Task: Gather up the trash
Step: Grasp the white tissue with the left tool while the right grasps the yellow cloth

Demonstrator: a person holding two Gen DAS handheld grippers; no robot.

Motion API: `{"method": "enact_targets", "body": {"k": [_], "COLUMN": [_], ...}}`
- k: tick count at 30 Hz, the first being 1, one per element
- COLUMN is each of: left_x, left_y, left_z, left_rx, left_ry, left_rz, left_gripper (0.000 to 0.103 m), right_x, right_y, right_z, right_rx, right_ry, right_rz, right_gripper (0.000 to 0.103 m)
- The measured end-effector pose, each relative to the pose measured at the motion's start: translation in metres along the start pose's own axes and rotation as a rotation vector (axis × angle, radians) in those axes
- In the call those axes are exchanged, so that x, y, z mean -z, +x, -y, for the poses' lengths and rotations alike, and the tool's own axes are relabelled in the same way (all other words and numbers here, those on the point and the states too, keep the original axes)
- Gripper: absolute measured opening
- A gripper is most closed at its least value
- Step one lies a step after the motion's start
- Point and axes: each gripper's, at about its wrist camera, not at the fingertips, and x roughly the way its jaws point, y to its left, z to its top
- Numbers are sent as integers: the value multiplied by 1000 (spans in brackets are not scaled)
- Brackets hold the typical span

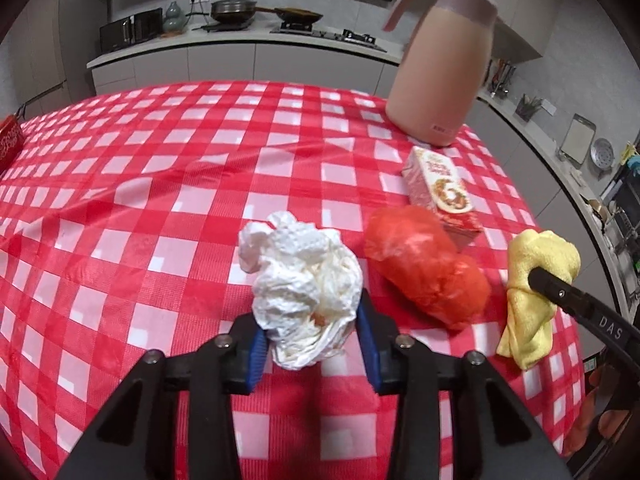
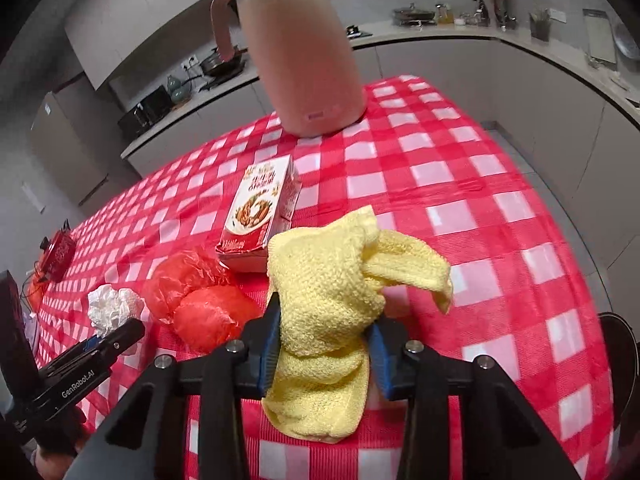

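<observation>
A crumpled white paper towel point(image 1: 304, 280) lies on the red checked tablecloth point(image 1: 160, 184), and my left gripper point(image 1: 314, 340) is shut on it, its blue pads pressing both sides. The same paper towel point(image 2: 112, 308) shows in the right wrist view beside the left gripper point(image 2: 120, 334). A bunched yellow cloth point(image 2: 332, 296) sits between the blue pads of my right gripper point(image 2: 324, 352), which is shut on it. That yellow cloth point(image 1: 536, 276) also appears in the left wrist view, with one black finger of the right gripper over it. A crumpled red plastic bag point(image 1: 424, 268) lies between the two.
A red and white carton point(image 1: 440, 192) lies flat behind the red bag. A tall pink thermos jug point(image 1: 440, 68) stands at the far right of the table. A red box point(image 1: 10, 140) sits at the far left edge. Kitchen counters run behind.
</observation>
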Motion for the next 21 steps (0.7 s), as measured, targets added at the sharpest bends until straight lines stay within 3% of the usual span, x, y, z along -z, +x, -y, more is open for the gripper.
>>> {"method": "enact_targets", "body": {"k": [21], "left_x": [42], "left_y": [-62], "left_z": [60], "left_rx": [150], "left_ry": [151], "left_rz": [35], "left_gripper": [41], "right_x": [78], "right_y": [-105], "right_z": [29], "right_rx": [99], "right_ry": [113], "right_rz": [82], "right_gripper": [41]}}
